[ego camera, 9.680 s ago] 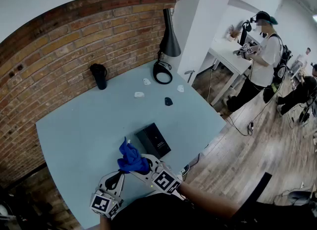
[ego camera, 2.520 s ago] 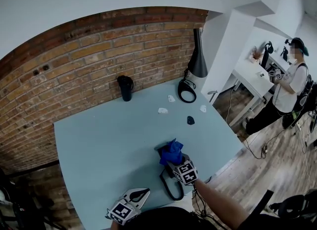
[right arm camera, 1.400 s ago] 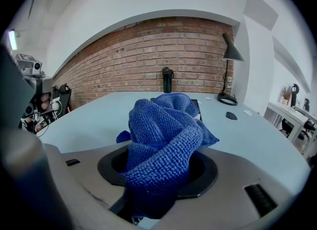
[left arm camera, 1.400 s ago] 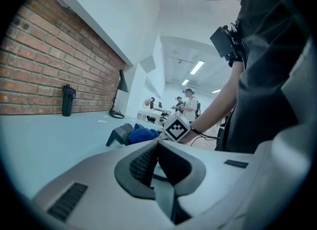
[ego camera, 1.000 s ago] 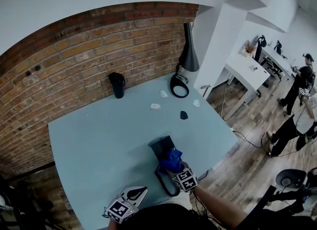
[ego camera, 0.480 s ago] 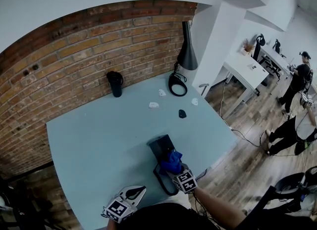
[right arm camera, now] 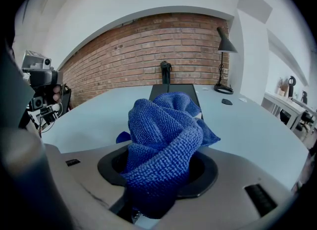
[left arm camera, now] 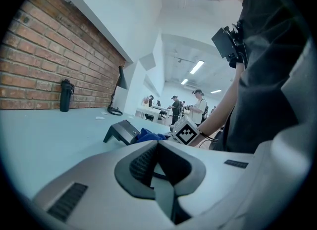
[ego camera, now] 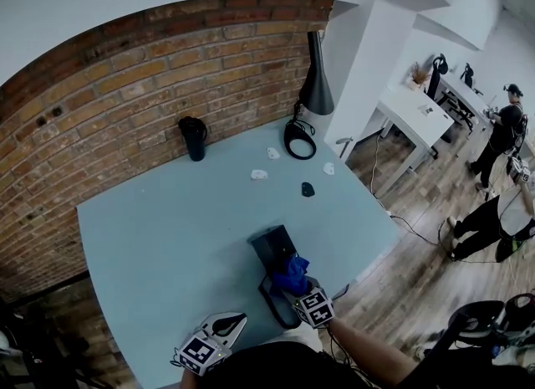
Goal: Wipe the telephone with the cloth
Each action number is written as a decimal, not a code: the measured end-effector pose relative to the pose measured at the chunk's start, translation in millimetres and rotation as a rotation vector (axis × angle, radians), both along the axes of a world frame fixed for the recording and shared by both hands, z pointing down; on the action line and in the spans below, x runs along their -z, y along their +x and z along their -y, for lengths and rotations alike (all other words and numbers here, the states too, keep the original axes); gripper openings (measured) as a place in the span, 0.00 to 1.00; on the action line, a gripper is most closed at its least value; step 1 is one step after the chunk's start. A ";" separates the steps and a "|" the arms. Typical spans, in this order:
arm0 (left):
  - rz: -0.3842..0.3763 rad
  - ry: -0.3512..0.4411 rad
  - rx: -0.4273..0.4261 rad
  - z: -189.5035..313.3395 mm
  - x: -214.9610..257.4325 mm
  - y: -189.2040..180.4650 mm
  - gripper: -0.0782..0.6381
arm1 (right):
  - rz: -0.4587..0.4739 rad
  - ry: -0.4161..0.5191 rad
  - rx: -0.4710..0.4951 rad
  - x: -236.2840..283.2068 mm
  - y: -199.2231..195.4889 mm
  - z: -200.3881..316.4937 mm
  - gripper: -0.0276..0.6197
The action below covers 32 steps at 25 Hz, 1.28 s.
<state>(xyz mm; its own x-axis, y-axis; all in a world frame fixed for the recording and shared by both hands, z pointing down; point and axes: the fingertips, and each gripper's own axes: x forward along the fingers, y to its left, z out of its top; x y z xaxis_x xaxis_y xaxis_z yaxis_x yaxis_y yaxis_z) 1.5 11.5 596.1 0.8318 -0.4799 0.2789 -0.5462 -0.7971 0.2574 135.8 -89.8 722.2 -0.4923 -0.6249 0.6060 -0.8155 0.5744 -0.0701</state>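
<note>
**Blue cloth against the telephone, left tool idle**

A brick wall runs along the far left of the pale blue table. At the near edge, the left gripper rests low by the person's body. Its jaws are pressed together with nothing between them, well apart from the work.

Back by the wall stands a black flask, upright and capped, so what it holds cannot be seen.

Toward the middle of the near side sits the telephone, a black wedge-shaped box flat on the table. A black loop lies on the table just in front of it; whether it is cord or handset I can't tell.

At the telephone's near right corner is the cloth, deep blue and bunched into a thick wad. The right gripper has its jaws clamped on the cloth's lower folds, and the loose upper folds bulge out over them. From the head view the wad overlaps the phone's corner and seems to touch it.

Farther back and to the right lie three small white bits and a small black piece, each apart from the others. A black lamp rises from its ring-shaped base at the far right corner. Beyond the table edge stands a white desk, with people on the wooden floor.
</note>
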 end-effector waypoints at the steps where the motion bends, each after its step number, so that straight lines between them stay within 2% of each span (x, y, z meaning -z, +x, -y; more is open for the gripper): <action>1: 0.000 -0.001 0.001 0.0 -0.1 -0.1 0.11 | -0.001 -0.002 0.002 -0.3 0.4 -1.3 0.38; 6: -0.004 -0.004 0.015 3.3 0.0 -2.6 0.11 | 0.003 -0.036 -0.004 -4.9 6.1 -3.5 0.38; 10: -0.011 -0.007 0.038 6.3 1.9 -7.7 0.11 | 0.002 -0.135 0.033 -9.1 8.2 -7.1 0.39; 13: -0.015 -0.002 0.054 9.7 3.4 -12.6 0.11 | -0.051 -0.333 0.142 -10.4 7.8 -9.8 0.39; 17: -0.019 -0.007 0.074 10.8 4.1 -16.5 0.11 | -0.112 -0.712 0.319 -2.1 7.8 -24.5 0.39; 19: -0.018 -0.003 0.082 11.3 4.1 -18.2 0.11 | -0.112 -0.795 0.345 11.2 3.8 -13.8 0.39; 20: -0.018 -0.001 0.088 12.0 4.4 -19.4 0.11 | -0.104 -0.787 0.338 20.0 0.0 0.3 0.39; 22: -0.018 0.003 0.101 14.1 6.2 -22.2 0.11 | -0.071 -0.686 0.299 43.5 -11.0 42.0 0.39; 24: -0.019 0.004 0.116 15.7 7.3 -25.7 0.11 | -0.016 -0.494 0.238 73.7 -25.3 93.6 0.39; 26: -0.018 0.004 0.129 15.9 6.6 -28.4 0.11 | 0.028 -0.255 0.160 104.0 -35.6 142.4 0.39; 28: -0.015 0.003 0.137 15.7 5.7 -29.1 0.11 | 0.015 -0.056 0.111 120.9 -39.5 174.7 0.39; 30: -0.012 0.004 0.142 16.3 6.1 -28.6 0.11 | -0.050 0.049 0.118 117.6 -39.6 188.4 0.39; 32: -0.011 0.000 0.150 17.2 7.0 -30.1 0.11 | -0.101 0.057 0.139 99.3 -39.0 190.7 0.39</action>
